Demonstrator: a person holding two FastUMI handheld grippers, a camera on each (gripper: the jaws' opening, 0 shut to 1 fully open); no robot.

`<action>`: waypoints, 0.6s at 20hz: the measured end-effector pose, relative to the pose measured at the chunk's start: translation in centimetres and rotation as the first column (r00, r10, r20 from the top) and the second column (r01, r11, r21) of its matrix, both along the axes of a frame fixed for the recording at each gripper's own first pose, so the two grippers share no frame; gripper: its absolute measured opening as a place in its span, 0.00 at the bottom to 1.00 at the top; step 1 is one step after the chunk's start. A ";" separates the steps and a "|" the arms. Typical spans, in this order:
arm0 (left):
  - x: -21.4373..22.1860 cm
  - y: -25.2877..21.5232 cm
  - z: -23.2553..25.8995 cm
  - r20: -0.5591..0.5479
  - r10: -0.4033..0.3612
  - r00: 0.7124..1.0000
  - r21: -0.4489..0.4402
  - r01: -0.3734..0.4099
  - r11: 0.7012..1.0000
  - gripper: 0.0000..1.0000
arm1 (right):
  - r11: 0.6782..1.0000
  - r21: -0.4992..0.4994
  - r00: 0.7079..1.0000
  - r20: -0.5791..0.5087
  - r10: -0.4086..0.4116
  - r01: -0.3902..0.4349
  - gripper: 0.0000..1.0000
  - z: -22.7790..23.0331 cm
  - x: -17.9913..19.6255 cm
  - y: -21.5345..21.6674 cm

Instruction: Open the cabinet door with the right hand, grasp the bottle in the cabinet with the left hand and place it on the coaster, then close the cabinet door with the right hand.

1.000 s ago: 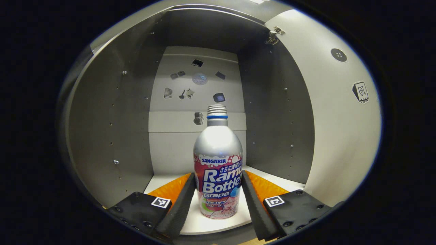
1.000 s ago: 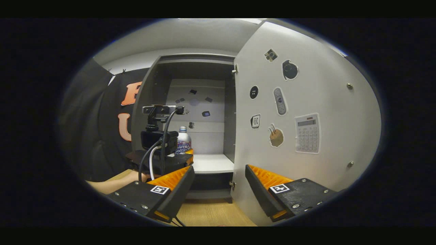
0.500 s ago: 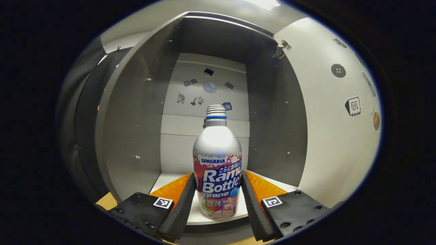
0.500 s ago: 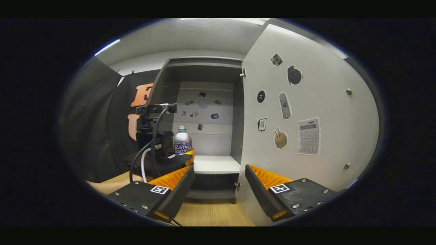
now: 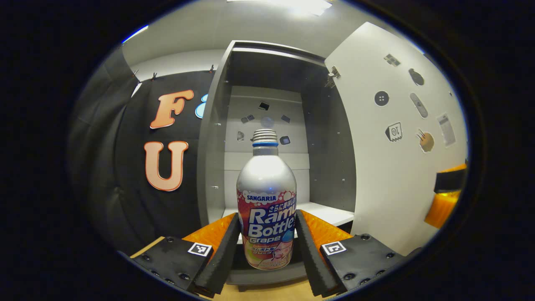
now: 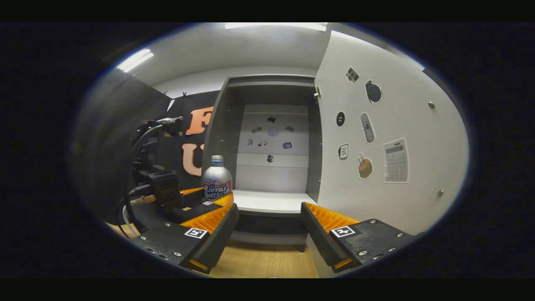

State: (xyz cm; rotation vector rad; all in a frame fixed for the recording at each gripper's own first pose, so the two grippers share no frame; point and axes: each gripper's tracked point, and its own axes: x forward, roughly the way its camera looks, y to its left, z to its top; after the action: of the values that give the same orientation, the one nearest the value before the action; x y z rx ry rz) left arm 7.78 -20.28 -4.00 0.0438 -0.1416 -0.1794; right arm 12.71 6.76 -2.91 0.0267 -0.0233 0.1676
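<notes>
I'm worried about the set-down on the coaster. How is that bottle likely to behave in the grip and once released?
The bottle looks like smooth metal, so it is probably stiff but somewhat slippery between the left gripper's fingers. It is tall and narrow with a slim neck, so it may tip if released tilted. There is no cap on the threads; any contents could spill.

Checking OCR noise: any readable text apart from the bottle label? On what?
None reads clearly.
Square sticker on the door: two characters, too blurred.
Calculator sticker: keys too small.
Square tags: patterns, no text.
</notes>
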 end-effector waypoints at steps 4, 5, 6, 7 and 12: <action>-4.8 1.0 -2.2 -0.019 -0.011 1.000 0.007 0.011 1.000 0.81 | 0.998 0.061 1.000 -0.016 -0.019 0.020 0.92 0.3 -0.5 0.2; -5.6 1.4 -2.9 -0.026 -0.014 1.000 0.002 0.014 1.000 0.80 | 0.997 0.068 0.999 -0.016 -0.035 0.036 0.92 0.4 -0.7 0.2; -6.3 2.0 -3.7 -0.033 -0.011 0.999 0.007 0.011 1.000 0.82 | 0.996 0.073 0.998 -0.018 -0.054 0.055 0.92 0.5 -1.0 0.1; -6.9 2.4 -4.5 -0.041 -0.016 0.999 0.013 0.016 1.000 0.81 | 0.994 0.079 0.997 -0.024 -0.073 0.074 0.92 0.4 -1.1 0.2; -9.5 4.6 -10.1 -0.110 -0.065 0.992 0.016 0.067 0.998 0.81 | 0.980 0.049 0.980 -0.070 -0.187 0.191 0.92 -0.9 -3.0 1.2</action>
State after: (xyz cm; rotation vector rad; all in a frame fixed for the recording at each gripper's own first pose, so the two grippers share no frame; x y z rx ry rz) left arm -1.74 -15.68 -14.08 0.0484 -0.0325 -0.2490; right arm 9.74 8.01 -3.83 0.0847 0.0348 -0.0242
